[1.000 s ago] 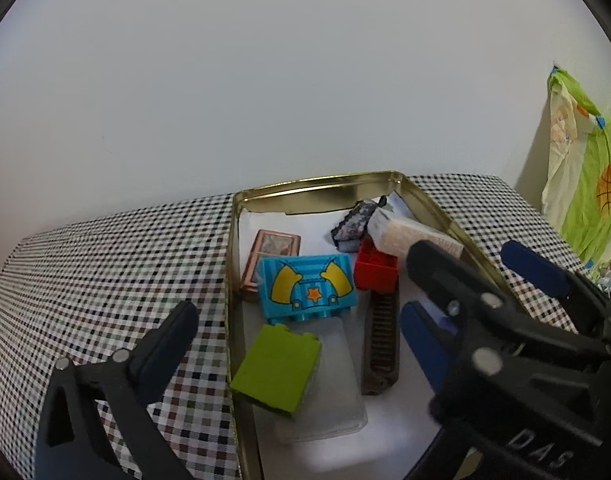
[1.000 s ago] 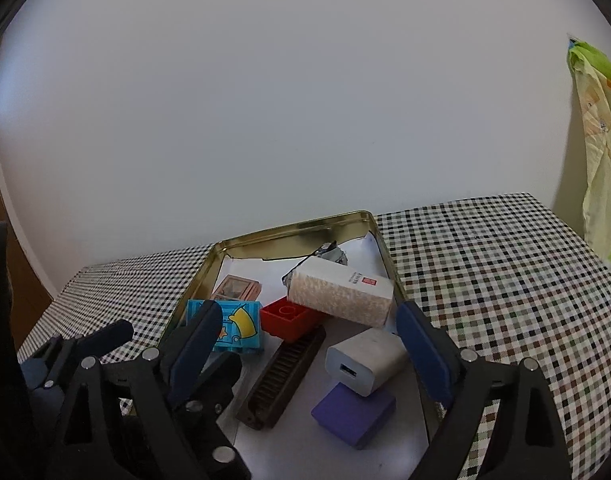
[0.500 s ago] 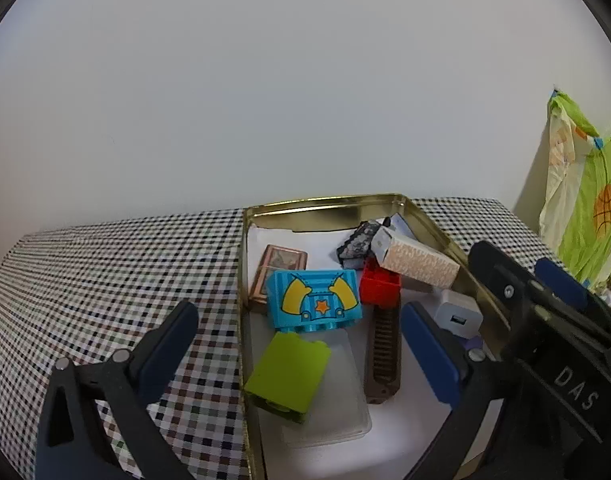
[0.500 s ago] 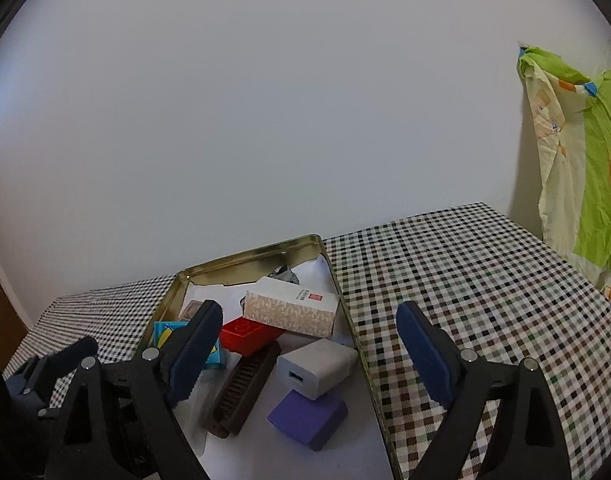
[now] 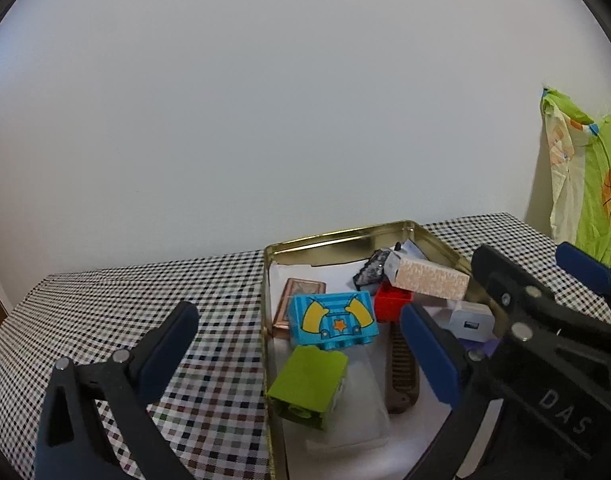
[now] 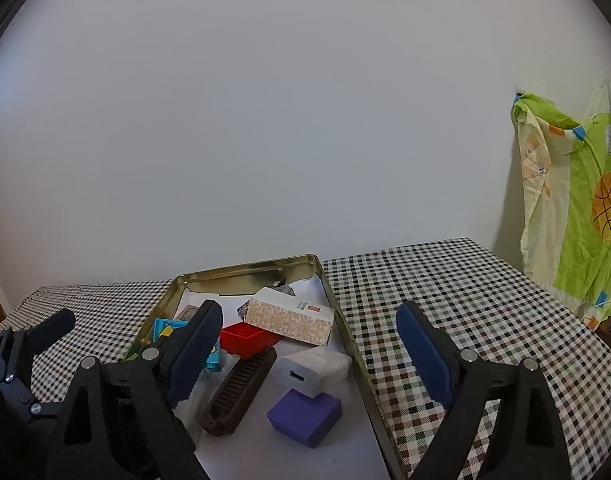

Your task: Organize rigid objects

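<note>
The left gripper [image 5: 297, 354], black-framed with blue pads, is held with its jaws spread wide and nothing between the pads. The right gripper [image 6: 305, 354], of the same build, is likewise held wide open and empty; in the left wrist view its frame is seen at 3 o'clock.

Ahead of both grippers, a shallow rectangular gold metal tin [image 5: 337, 238] is set on a black-and-white checked tablecloth [image 5: 145, 304]. The rigid objects are gathered inside the tin. In the left wrist view, a lime-green toy brick [image 5: 307, 386] is located at 6 o'clock of a turquoise toy brick printed with yellow shapes [image 5: 332, 320]. A red toy brick [image 5: 391, 304] is located at 3 o'clock of the turquoise one, with a beige patterned cardboard box [image 5: 427, 278] resting across its top. A brown ribbed comb [image 6: 239, 390] is laid lengthwise beside the red brick. In the right wrist view, a white plug-in charger [image 6: 315, 366] is seen resting partly on a purple rectangular block [image 6: 305, 416] near the tin's right wall. A green and yellow printed cloth [image 6: 577, 216] is hung at 3 o'clock against the plain wall.
</note>
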### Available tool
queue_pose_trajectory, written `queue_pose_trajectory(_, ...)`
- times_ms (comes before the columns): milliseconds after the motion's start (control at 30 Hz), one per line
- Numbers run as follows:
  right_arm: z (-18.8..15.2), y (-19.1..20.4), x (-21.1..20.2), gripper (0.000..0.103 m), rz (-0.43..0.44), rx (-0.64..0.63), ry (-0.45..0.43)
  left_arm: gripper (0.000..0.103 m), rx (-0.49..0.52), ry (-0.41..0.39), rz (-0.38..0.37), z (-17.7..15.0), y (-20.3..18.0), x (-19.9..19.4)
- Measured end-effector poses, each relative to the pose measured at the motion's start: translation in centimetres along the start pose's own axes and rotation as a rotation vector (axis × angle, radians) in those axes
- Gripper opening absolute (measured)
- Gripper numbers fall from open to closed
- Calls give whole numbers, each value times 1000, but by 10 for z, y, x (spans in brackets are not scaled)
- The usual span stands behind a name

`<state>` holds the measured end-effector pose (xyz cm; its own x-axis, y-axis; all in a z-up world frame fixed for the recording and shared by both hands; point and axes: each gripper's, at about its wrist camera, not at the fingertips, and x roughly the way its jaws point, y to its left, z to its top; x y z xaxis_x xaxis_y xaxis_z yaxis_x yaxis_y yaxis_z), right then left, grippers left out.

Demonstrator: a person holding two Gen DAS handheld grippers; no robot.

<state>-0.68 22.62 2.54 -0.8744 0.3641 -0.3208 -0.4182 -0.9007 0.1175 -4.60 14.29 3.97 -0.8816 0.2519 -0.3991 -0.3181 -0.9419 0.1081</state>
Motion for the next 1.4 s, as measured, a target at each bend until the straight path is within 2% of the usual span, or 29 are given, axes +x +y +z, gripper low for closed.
queue_pose_trajectory(333,-2,5,-19,91,-45,-9,-51,102,-9,-64,-1,-6,10,-18)
queue_pose_trajectory(933,-14,29,-57,91,-50,-49,-106,102,-36,-49,-44,-17,37,-42)
queue_pose_trajectory(1233,-19,31,-71,91,-53,-38,-106,102,-40,-64,-56,-24,54,-59)
queue_pose_trajectory(1400,-22,38,-84,91,-78,-50,-163,102,-35,-72,-64,-27,60,-68)
